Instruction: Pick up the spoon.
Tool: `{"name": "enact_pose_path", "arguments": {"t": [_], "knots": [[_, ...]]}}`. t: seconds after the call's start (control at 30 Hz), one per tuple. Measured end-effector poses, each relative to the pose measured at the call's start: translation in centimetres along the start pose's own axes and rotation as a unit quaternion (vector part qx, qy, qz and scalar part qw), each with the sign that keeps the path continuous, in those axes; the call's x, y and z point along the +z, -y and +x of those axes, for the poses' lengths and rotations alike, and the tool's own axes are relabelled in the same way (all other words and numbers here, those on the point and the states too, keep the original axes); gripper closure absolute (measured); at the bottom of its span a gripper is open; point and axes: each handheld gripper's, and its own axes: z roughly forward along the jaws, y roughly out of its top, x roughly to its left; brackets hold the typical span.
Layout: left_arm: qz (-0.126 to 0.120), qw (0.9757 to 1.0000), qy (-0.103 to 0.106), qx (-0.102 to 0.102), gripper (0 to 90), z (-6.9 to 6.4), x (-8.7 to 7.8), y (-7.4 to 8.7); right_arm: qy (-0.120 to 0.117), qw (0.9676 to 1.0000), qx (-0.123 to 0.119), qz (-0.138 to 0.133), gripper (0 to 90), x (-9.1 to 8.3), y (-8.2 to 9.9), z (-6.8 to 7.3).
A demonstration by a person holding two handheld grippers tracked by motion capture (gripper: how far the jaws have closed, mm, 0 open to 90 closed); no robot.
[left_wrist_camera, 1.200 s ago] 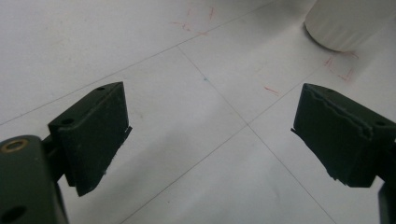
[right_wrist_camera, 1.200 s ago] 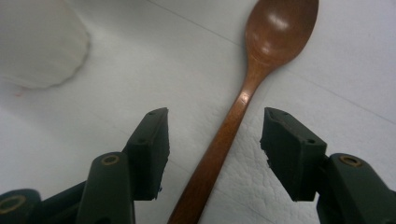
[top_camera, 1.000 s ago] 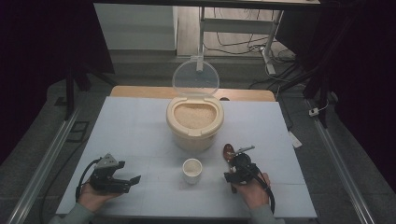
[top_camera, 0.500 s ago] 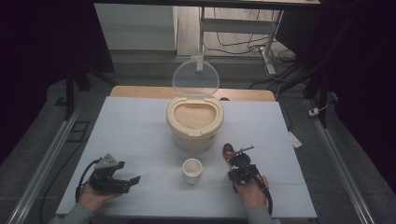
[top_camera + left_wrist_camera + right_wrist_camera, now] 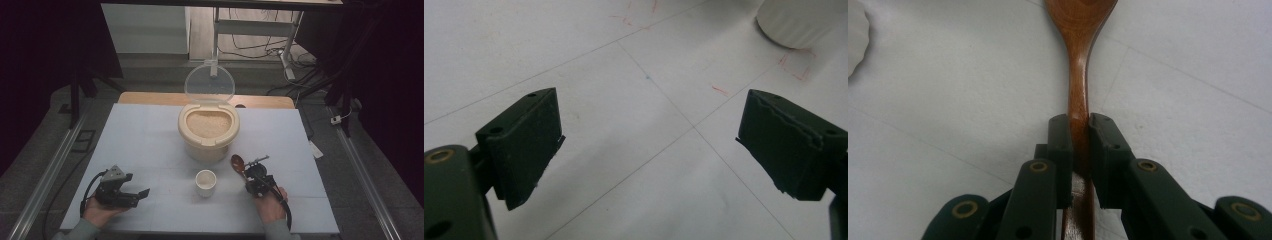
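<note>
High view: a white surface (image 5: 150,130) carries a beige rice bin (image 5: 208,131), taken here as the landmark, with its clear lid (image 5: 209,84) raised upright at the far edge and pale grain (image 5: 208,123) filling the open top. Just in front of the bin stands a small white cup (image 5: 205,182), apart from it. To the front right of the bin lies a wooden spoon (image 5: 238,163), bowl end nearest the bin and handle running toward the person. The right gripper (image 5: 251,175), held in the right hand (image 5: 270,205), sits on that handle, front right of the bin and right of the cup. Right gripper view: the right gripper (image 5: 1080,125) has its jaws just closed in, and both pads now press the spoon (image 5: 1079,60) handle from either side, grasping it; the spoon bowl extends away at the top of the view, low over the surface (image 5: 948,100), though contact cannot be judged, and an edge of the cup (image 5: 855,45) shows at far left. High view: the left gripper (image 5: 142,194), held in the left hand (image 5: 97,212), rests well to the front left of the bin, left of the cup. Left gripper view: the left gripper (image 5: 649,140) is released, jaws wide apart over bare surface (image 5: 524,50) marked with thin grid lines, with the cup (image 5: 801,22) base at upper right.
</note>
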Motion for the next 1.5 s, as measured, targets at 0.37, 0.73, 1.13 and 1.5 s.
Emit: {"name": "enact_pose_path", "arguments": {"t": [0.37, 0.73, 1.13, 1.5], "knots": [[0.001, 0.9999, -0.009, -0.007, 10.1, 0.2, -0.1, 0.2, -0.082, 0.9954, 0.021, -0.044, 80.3, -1.4, 0.7, -2.7], [0.002, 0.9998, -0.016, -0.012, 10.2, 0.4, -0.1, 0.4, -0.136, 0.9871, -0.006, -0.084, 80.3, -3.5, 1.4, -4.2], [0.002, 0.9994, -0.027, -0.021, 10.3, 0.6, 0.0, 0.4, -0.193, 0.9717, -0.068, -0.118, 80.3, -6.0, 1.8, -4.8], [0.002, 0.9993, -0.027, -0.025, 10.3, 0.9, -0.1, 0.5, -0.239, 0.9585, -0.083, -0.131, 80.3, -6.7, 1.7, -4.4]]}}
